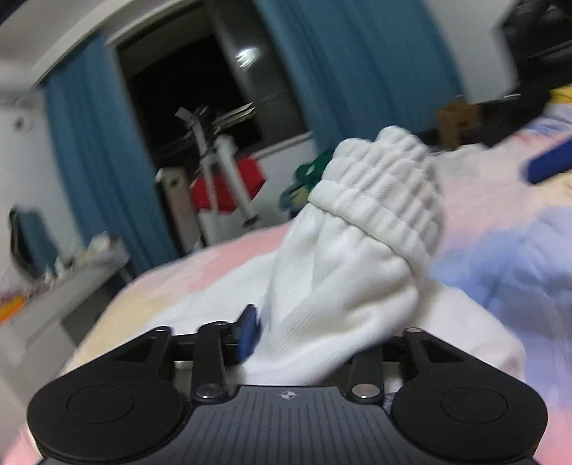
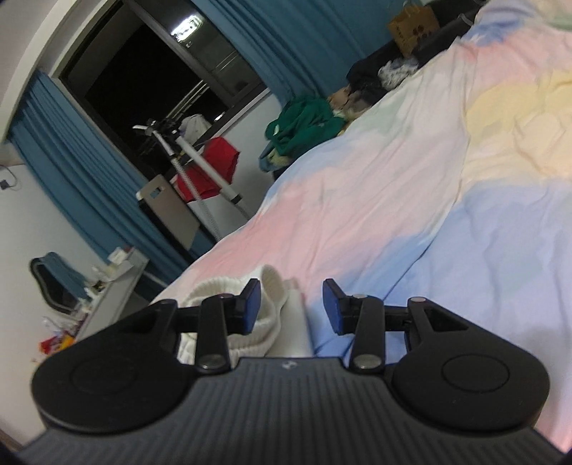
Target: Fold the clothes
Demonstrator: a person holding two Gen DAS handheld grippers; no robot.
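A bed (image 2: 411, 186) covered with a pastel sheet in pink, blue and yellow patches fills the right and centre of both views. Behind it, teal curtains (image 2: 89, 186) frame a dark window (image 2: 143, 71) in the upper left. Below the window stand a white stand (image 2: 189, 157) with a red cloth (image 2: 211, 168) hanging by it. A green garment (image 2: 307, 121) lies heaped at the far edge of the bed, with dark clothes and a brown paper bag (image 2: 414, 25) further toward the upper right; what the bag holds cannot be made out. A cluttered white dresser (image 2: 114, 289) with a mirror sits at the lower left.

In the left wrist view, which is blurred, the left hand-held gripper (image 1: 304, 343) is clenched on a white garment (image 1: 339, 279): the cloth bunches up between its fingers, hiding the right one, and rises toward the frame's centre, ending in a ribbed cuff (image 1: 382, 189).

In the right wrist view the right hand-held gripper (image 2: 291, 307) is released, its blue pads apart. A ribbed white cuff (image 2: 268, 311) lies on the bed just behind its left finger, at lower centre; the jaws hold nothing.
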